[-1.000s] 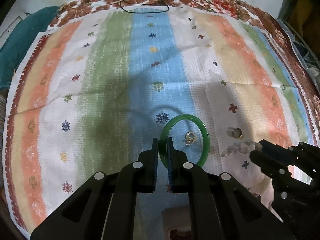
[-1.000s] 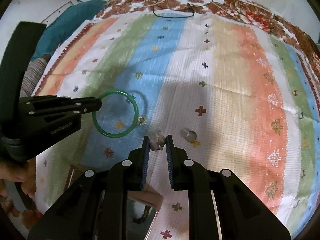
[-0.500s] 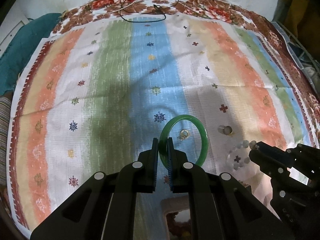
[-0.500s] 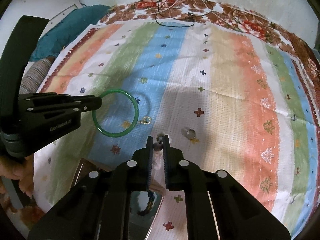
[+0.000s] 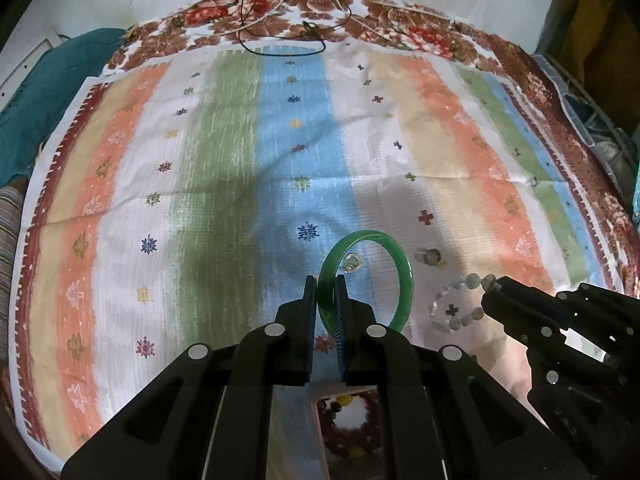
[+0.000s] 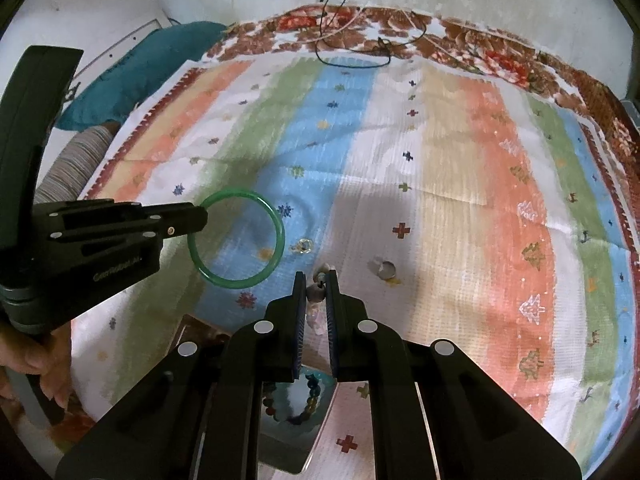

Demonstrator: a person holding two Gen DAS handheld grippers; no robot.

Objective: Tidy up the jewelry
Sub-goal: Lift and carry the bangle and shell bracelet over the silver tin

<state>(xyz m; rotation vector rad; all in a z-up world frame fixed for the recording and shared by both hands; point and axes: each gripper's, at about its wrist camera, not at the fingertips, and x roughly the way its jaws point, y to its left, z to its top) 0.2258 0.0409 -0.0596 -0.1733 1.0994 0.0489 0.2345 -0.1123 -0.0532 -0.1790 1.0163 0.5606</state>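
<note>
Two grippers work over a striped cloth (image 5: 224,184) with small cross and flower motifs, laid on a floral bedspread (image 5: 400,12). Left gripper (image 5: 326,300) is pinched on the rim of a green bangle (image 5: 404,280), holding it lifted off the cloth, ring standing out ahead of the fingers; in the right wrist view the same bangle (image 6: 276,240) sticks out from the left gripper's tip, casting a shadow on the blue stripe. Right gripper (image 6: 316,292) is closed on a pale bead bracelet (image 6: 316,294), beads squeezed between the fingers and more hanging below; from the left wrist view that bracelet (image 5: 452,312) dangles as a loop from the right gripper's tip, just right of the bangle. Small gold ring with a clear stone (image 6: 303,245) lies on the cloth near the bangle's right edge; in the left wrist view it (image 5: 352,262) shows through the bangle's opening. Another ring, silvery (image 6: 385,269), lies on the cloth right of the right gripper's tip. Box (image 5: 348,420) with dark red beads inside sits under the left gripper; a clear tray (image 6: 298,404) with a multicolour bead bracelet sits under the right one. Black cord (image 6: 352,60) loops at the cloth's far edge. Teal pillow (image 6: 148,68) at far left. Bare hand (image 6: 36,364) grips the left handle.
</note>
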